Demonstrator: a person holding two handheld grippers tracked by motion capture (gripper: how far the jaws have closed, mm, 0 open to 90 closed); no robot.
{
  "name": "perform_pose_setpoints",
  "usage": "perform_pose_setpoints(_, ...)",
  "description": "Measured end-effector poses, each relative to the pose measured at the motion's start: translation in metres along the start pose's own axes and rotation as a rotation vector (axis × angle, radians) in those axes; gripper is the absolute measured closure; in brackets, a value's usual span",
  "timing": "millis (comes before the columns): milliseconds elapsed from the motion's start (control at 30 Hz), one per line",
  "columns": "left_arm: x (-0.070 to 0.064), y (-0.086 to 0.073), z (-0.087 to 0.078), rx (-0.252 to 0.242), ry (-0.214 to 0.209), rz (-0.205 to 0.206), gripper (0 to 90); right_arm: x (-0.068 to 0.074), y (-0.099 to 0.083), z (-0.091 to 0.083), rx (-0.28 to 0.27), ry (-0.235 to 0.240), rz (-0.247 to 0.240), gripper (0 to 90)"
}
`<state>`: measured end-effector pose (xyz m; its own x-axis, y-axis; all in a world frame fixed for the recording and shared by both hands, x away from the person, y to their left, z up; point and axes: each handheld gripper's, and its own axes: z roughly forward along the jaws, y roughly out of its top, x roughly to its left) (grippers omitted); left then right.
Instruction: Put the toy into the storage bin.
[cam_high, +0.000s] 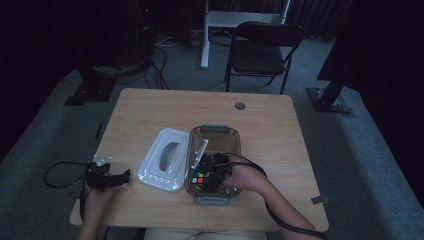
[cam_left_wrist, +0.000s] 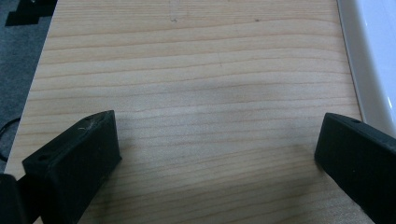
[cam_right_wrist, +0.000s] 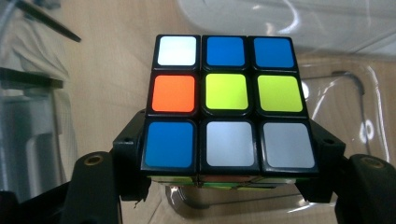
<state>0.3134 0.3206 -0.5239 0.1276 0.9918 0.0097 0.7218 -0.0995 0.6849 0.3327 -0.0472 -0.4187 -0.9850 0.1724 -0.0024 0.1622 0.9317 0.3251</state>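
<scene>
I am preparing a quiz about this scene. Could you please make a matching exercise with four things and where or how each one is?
Things:
1. puzzle cube
2. white lid
3. left hand-held gripper
4. clear box

States:
A. open over bare table
B. lying on the table, left of the box
C. clamped between black jaws
D. lid off, right hand-held gripper inside

Pairs: 1-C, 2-B, 3-A, 4-D

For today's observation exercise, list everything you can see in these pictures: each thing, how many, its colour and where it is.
Puzzle cube: one, multicoloured, between the right gripper's jaws, inside the container.
Container: one, clear, table centre.
Lid: one, white, left of the container.
Table: one, light wood.
Folding chair: one, black, beyond the table.
Left gripper: one, black, open above bare table.
Right gripper: one, black, closed on the cube.
</scene>
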Motion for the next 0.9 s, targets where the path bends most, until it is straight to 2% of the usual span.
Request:
perform_pose_setpoints(167,0.0,0.0,0.0,0.0,0.0,0.001,0.5,-0.001,0.003,0.002,0.032,-0.006,0.013,33.6)
perform_pose_setpoints(500,0.0,0.0,0.0,0.0,0.0,0.0,0.5,0.001,0.01,0.009,0.105,-0.052,-0.021,33.6)
perform_pose_setpoints(900,0.0,0.0,0.0,0.001,0.0,0.001,0.5,0.002,0.02,0.017,0.154,-0.052,-0.048,33.5)
